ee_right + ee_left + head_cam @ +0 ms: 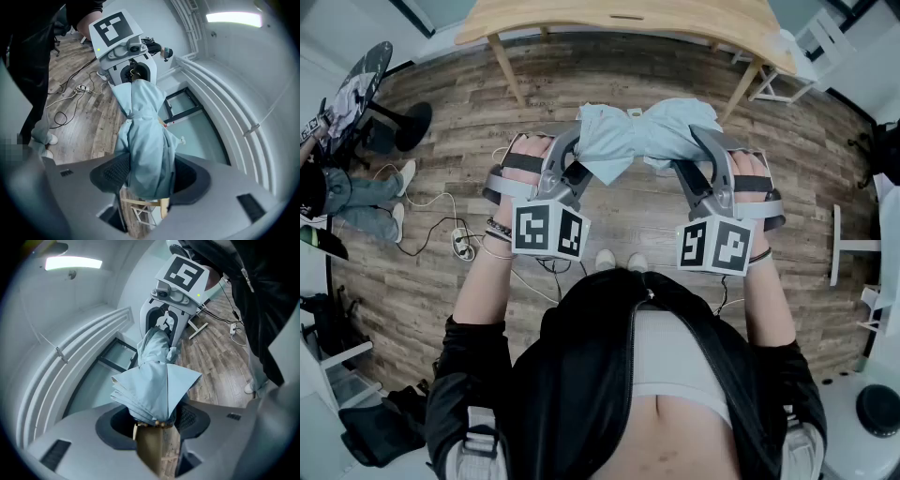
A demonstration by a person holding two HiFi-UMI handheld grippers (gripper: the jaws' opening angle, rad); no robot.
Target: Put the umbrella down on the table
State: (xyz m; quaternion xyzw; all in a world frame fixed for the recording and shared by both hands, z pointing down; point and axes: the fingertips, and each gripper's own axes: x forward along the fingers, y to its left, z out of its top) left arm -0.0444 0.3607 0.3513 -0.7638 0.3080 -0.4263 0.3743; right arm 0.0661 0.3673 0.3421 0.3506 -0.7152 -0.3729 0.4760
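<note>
A: What colour has the umbrella [637, 136]?
B: Pale blue, plain, no pattern.
A: And the left gripper [581, 164] and the right gripper [694, 164]?
B: Grey, and each carries a cube with black-and-white squares.
A: The rest?
B: The floor [628, 75] is grey-brown planks, the table [581, 17] is light wood, and the jacket [581, 375] is black.

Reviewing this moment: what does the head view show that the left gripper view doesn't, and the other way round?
Only the head view: the wooden table ahead of the person, and another person's legs at the left edge. Only the left gripper view: a lit ceiling light and white wall rails. Both: the folded light blue umbrella held in the air between the left gripper and right gripper, each shut on one end, over the plank floor.
</note>
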